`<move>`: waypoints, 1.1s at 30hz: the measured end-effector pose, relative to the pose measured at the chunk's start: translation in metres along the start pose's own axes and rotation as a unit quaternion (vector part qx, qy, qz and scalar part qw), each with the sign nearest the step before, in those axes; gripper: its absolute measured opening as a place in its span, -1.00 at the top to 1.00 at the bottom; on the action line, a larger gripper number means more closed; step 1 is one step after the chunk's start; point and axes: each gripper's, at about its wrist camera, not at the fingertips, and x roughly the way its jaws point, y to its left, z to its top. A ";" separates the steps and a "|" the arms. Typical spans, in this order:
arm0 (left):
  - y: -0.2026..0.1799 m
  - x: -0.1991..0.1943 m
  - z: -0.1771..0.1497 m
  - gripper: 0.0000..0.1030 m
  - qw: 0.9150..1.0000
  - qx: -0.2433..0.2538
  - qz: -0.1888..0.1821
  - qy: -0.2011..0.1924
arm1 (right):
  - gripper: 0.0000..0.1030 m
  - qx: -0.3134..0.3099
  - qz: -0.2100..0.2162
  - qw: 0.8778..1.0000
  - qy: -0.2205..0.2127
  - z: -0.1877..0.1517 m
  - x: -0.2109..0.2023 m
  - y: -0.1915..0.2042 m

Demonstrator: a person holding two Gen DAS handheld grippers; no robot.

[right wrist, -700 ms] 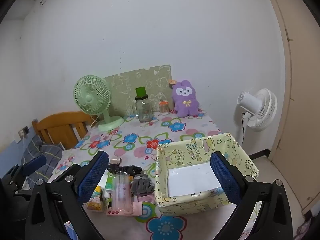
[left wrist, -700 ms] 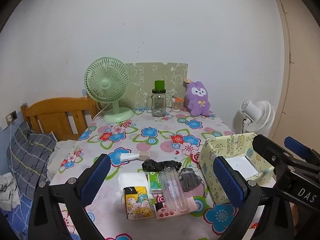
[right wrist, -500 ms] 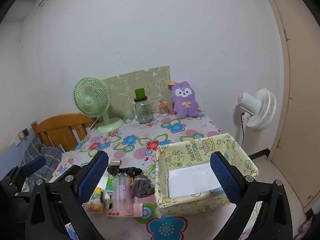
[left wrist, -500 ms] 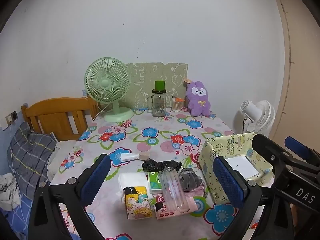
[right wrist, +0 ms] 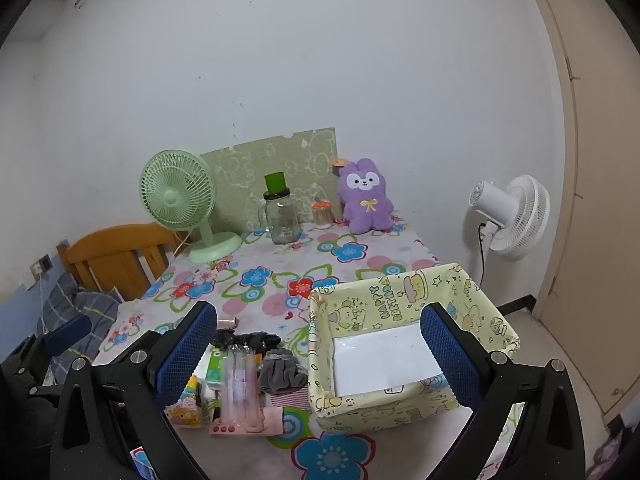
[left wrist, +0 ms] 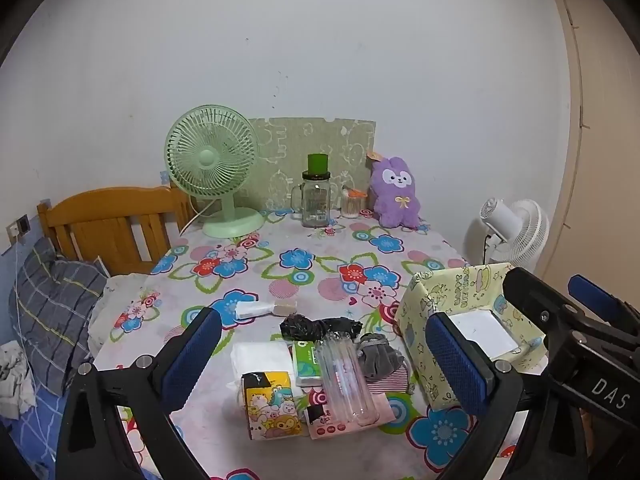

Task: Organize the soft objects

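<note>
Left wrist view: left tool (left wrist: pixel 320 356) hovers above the counter (left wrist: pixel 320 272) with its jaws wide and nothing between them. Below it lies a tight cluster of small items. The soft ones are a black scrunchie (left wrist: pixel 320 327), a grey scrunchie (left wrist: pixel 378 360) and a white tissue pack (left wrist: pixel 260 356); a clear tube case (left wrist: pixel 346 376) lies between them and overlaps the packets. The yellow fabric box (left wrist: pixel 424 312) stands just beside the cluster, on its right — the likely place for the soft items.

Right wrist view: right tool (right wrist: pixel 320 356) also stands wide and carries nothing, held over the near wall of the yellow fabric box (right wrist: pixel 360 400). The grey scrunchie (right wrist: pixel 282 372) lies just beside that wall.

Recommended procedure: take the grey scrunchie first — it is nearest the box. Descend vertically, close on the fabric bulk only, and keep clear of the tube case, which may roll.
</note>
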 end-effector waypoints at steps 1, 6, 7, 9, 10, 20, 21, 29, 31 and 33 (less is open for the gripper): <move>0.000 0.001 0.000 -0.98 1.000 -0.001 -0.003 0.002 | -0.99 0.000 0.000 1.000 0.000 0.000 0.000 0.000; 0.001 0.002 0.001 -0.99 1.000 -0.002 -0.004 0.003 | -0.99 -0.002 -0.003 1.000 -0.001 0.002 0.000 0.001; 0.001 0.002 0.001 -0.99 1.000 -0.002 -0.003 0.002 | -0.99 -0.002 -0.004 1.000 -0.001 0.002 0.001 0.001; 0.001 0.002 0.001 -0.99 1.000 -0.001 0.000 0.001 | -0.99 -0.002 -0.005 1.000 0.000 0.002 0.001 0.001; 0.001 0.002 0.001 -0.99 1.000 -0.001 0.001 0.000 | -0.99 -0.002 -0.005 1.000 0.000 0.001 0.001 0.001; 0.003 0.003 0.001 -0.99 1.000 -0.003 0.003 0.003 | -0.99 -0.007 -0.005 1.000 0.003 0.000 0.002 0.004; 0.003 0.003 0.001 -0.99 1.000 -0.003 0.003 0.003 | -0.99 -0.007 -0.004 1.000 0.003 0.000 0.002 0.004; 0.003 0.004 0.000 -0.98 1.000 -0.004 0.004 0.004 | -0.99 -0.011 -0.003 1.000 0.003 -0.001 0.002 0.007; 0.004 0.004 0.000 -0.97 1.000 -0.004 0.004 0.004 | -0.99 -0.011 -0.002 1.000 0.003 -0.001 0.002 0.007; 0.004 0.004 0.001 -0.96 1.000 -0.004 0.004 0.004 | -0.99 -0.012 -0.002 1.000 0.003 -0.001 0.002 0.007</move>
